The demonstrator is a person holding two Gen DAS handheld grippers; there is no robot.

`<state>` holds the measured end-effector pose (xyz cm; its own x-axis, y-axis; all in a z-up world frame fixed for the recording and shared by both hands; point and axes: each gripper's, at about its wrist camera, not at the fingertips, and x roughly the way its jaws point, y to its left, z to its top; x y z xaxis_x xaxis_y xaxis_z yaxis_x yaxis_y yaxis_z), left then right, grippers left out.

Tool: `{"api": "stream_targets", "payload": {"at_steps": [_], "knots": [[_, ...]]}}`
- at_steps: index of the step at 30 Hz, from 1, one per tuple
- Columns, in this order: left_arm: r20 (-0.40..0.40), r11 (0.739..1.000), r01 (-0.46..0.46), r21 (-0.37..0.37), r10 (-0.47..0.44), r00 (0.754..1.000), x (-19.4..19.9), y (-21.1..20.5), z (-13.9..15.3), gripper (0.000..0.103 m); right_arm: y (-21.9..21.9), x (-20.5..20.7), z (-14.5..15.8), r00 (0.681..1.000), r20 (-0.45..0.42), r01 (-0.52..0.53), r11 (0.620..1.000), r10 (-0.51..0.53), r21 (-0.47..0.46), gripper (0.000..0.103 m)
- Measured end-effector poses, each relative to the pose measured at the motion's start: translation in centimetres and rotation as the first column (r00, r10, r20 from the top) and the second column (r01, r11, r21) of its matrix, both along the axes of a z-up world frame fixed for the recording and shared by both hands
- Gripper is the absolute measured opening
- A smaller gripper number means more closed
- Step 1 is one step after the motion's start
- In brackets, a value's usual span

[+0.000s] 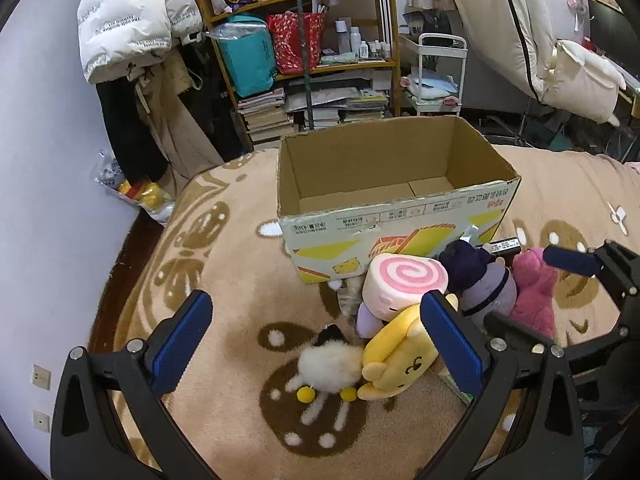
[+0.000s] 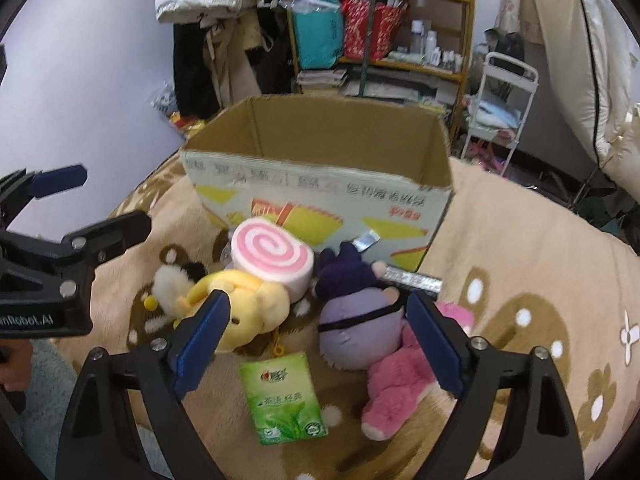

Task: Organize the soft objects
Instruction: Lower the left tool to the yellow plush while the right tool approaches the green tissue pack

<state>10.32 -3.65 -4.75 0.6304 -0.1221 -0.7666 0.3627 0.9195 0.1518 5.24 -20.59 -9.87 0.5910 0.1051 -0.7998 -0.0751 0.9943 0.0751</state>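
An open, empty cardboard box (image 1: 400, 216) (image 2: 320, 196) stands on a tan patterned blanket. In front of it lies a heap of plush toys: a pink swirl roll (image 1: 404, 280) (image 2: 272, 258), a yellow bear (image 1: 394, 356) (image 2: 248, 308), a small white fluffy toy (image 1: 328, 366) (image 2: 170, 284), a purple doll (image 1: 486, 280) (image 2: 356, 316) and a pink plush (image 1: 534, 294) (image 2: 404, 384). My left gripper (image 1: 316, 344) is open above the white toy and yellow bear. My right gripper (image 2: 320, 344) is open around the purple doll; it also shows in the left wrist view (image 1: 532, 296).
A green tissue pack (image 2: 284, 400) lies on the blanket (image 1: 240, 280) in front of the toys. A silver wrapped tube (image 2: 412, 280) lies by the box. Behind stand a cluttered shelf (image 1: 320, 60), hanging coats (image 1: 132, 40) and a white cart (image 1: 436, 76).
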Motion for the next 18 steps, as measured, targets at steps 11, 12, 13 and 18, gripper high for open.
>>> {"api": "stream_targets", "payload": {"at_steps": [11,12,13,18], "knots": [[-0.097,0.993,0.102,-0.052,-0.107,0.989,0.7,-0.6,-2.2,0.102,0.7,0.5,-3.1,0.987,-0.147,-0.056,0.997,0.063,0.051,0.086],[-0.112,0.991,0.117,-0.06,-0.124,0.986,0.7,-0.9,-2.5,0.102,0.8,0.6,-3.4,0.985,-0.161,-0.058,0.997,0.066,0.056,0.085],[-0.12,0.99,0.126,-0.063,-0.133,0.984,0.7,-1.0,-2.6,0.102,0.8,0.7,-3.6,0.982,-0.172,-0.062,0.996,0.073,0.066,0.085],[-0.153,0.982,0.176,-0.063,-0.183,0.971,0.5,-1.8,-3.6,0.102,1.4,1.0,-4.6,0.968,-0.218,-0.1,0.987,0.126,0.125,0.085]]}}
